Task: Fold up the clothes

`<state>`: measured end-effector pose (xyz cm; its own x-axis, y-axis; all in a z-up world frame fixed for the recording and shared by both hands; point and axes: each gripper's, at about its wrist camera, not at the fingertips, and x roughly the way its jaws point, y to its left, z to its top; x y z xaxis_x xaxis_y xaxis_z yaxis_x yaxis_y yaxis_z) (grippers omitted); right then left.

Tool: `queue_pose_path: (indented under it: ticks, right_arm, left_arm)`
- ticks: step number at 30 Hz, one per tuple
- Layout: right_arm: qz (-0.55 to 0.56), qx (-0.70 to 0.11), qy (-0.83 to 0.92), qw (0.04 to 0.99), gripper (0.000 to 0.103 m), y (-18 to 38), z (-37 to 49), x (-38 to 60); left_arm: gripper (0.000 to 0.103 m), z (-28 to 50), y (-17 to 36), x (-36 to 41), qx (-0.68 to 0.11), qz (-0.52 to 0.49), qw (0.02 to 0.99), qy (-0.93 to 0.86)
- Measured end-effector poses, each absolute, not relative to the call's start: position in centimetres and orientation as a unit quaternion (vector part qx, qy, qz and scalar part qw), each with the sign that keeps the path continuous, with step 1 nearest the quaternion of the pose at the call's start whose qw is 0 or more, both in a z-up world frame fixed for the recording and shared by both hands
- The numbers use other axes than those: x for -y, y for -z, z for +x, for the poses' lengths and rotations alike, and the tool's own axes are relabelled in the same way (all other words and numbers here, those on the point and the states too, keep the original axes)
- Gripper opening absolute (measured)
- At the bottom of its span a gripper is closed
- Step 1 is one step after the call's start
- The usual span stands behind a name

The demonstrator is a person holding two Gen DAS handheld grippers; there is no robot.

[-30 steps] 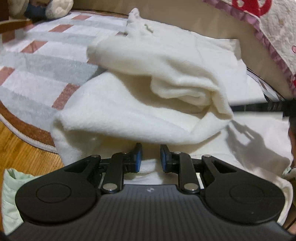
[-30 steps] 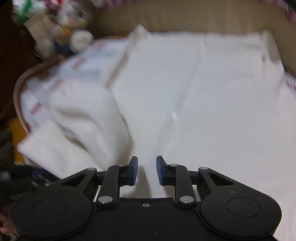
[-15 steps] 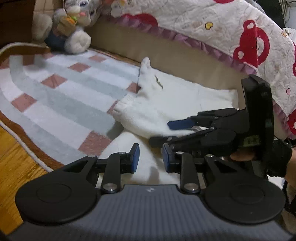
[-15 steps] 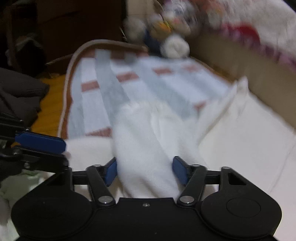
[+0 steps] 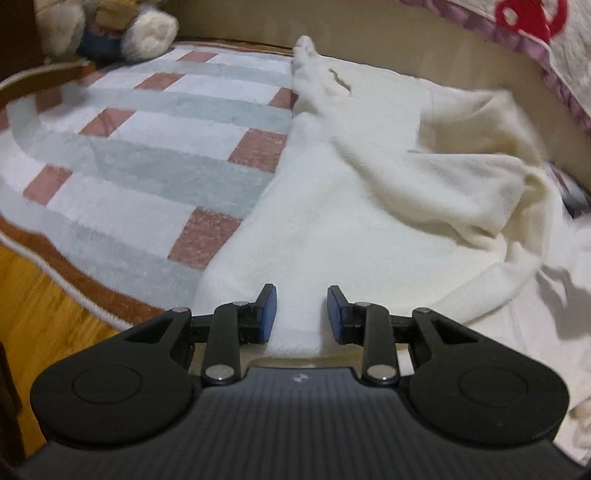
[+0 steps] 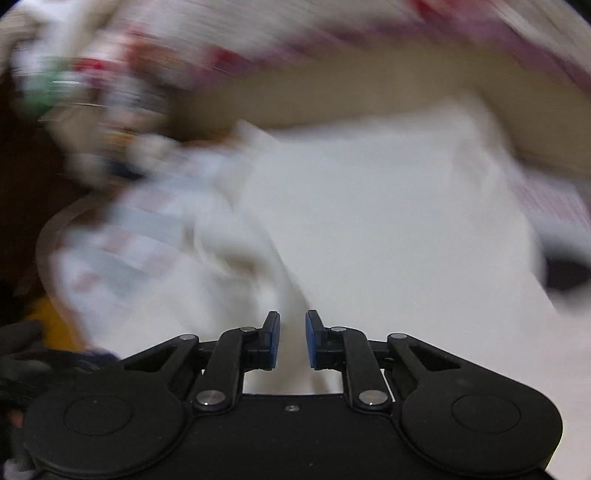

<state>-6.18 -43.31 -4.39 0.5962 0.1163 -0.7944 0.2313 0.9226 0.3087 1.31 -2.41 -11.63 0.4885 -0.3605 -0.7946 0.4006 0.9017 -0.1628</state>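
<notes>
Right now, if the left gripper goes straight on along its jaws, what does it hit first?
The cream fleece garment: a fold of it already lies between the opening jaws of the left gripper, and it fills the line ahead. Depth is unclear.

Left tongs (image 5: 298,314) point downward, jaws opening around a cloth fold; right tongs (image 6: 292,339) closing, view blurred.

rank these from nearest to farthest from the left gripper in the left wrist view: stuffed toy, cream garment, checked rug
1. cream garment: a fold of it lies right between the left gripper fingers, which are opening.
2. checked rug: to the left, beside the garment and stretching away.
3. stuffed toy: far upper left, at the rug's far edge.
</notes>
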Motion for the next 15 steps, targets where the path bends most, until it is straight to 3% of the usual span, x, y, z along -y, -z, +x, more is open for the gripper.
queue_pose_path:
  ticks: [4,6,8,15]
  right_arm:
    - [0.236,-0.478,0.079,0.842,0.026,6.2,-7.9,46.3]
    - [0.252,-0.453,0.067,0.853,0.044,4.8,-7.7,47.1]
    - [0.265,-0.427,0.026,0.864,0.051,3.0,-6.4,47.3]
    - [0.308,-0.399,-0.043,0.862,0.063,1.9,1.3,47.8]
  left_arm:
    - [0.029,1.3,12.1,2.0,-0.458,0.004,0.864,0.21]
    - [0.029,1.6,12.2,2.0,-0.459,0.002,0.864,0.208]
    - [0.03,1.7,12.2,2.0,-0.461,0.003,0.863,0.205]
    - [0.031,1.2,12.4,2.6,-0.454,0.014,0.868,0.199]
